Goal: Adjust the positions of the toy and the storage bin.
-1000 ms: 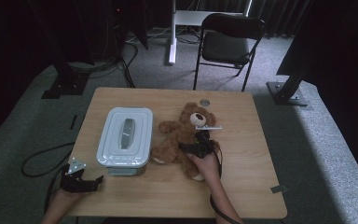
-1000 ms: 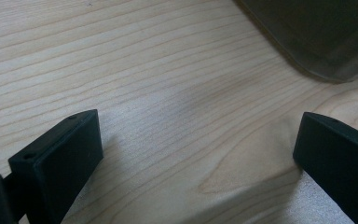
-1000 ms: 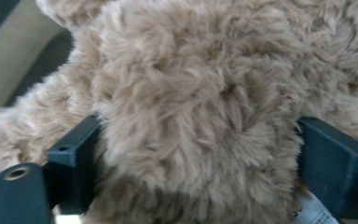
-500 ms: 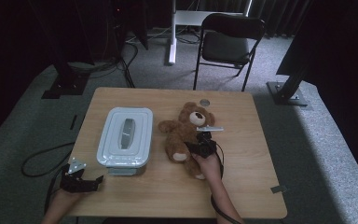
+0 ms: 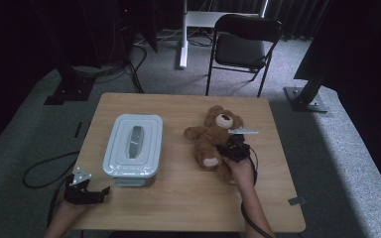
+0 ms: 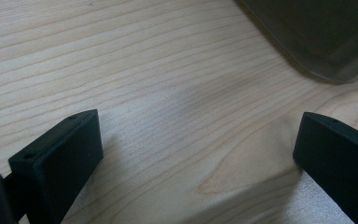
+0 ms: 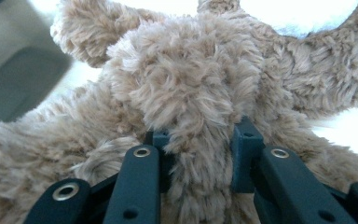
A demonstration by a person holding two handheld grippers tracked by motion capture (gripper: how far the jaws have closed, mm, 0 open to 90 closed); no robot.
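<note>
- Right gripper (image 5: 230, 148) is pinching the teddy bear (image 5: 212, 139), its two black jaws closed in on a thick fold of brown fur; the right gripper view is showing the plush bunched up between them (image 7: 200, 140).
- From the high view, the bear is lying on its back on the right half of the wooden table (image 5: 188, 198), head toward the far edge, and the right gripper is sitting at its lower body on the near right side. That view is too far off to show the jaws themselves.
- The right gripper view is giving the close detail that the high view is missing: the fur squeezed between the jaws, one limb spreading out to either side, and a blurred grey shape at the left edge.
- Left gripper (image 5: 85, 191) is resting at the near left corner of the table, well apart from the bear, held in the person's left hand (image 5: 67, 210).
- The left gripper view is showing its jaws standing wide apart over bare wood (image 6: 168, 116), gripping nothing (image 6: 196, 154), with a corner of the storage box (image 6: 326, 42) in the upper right.
- The high view is showing that box whole (image 5: 133, 144): grey-white, lid on, standing left of the bear and just beyond the left gripper.
- A black chair (image 5: 243, 42) is standing on the carpet beyond the far edge of the table.
</note>
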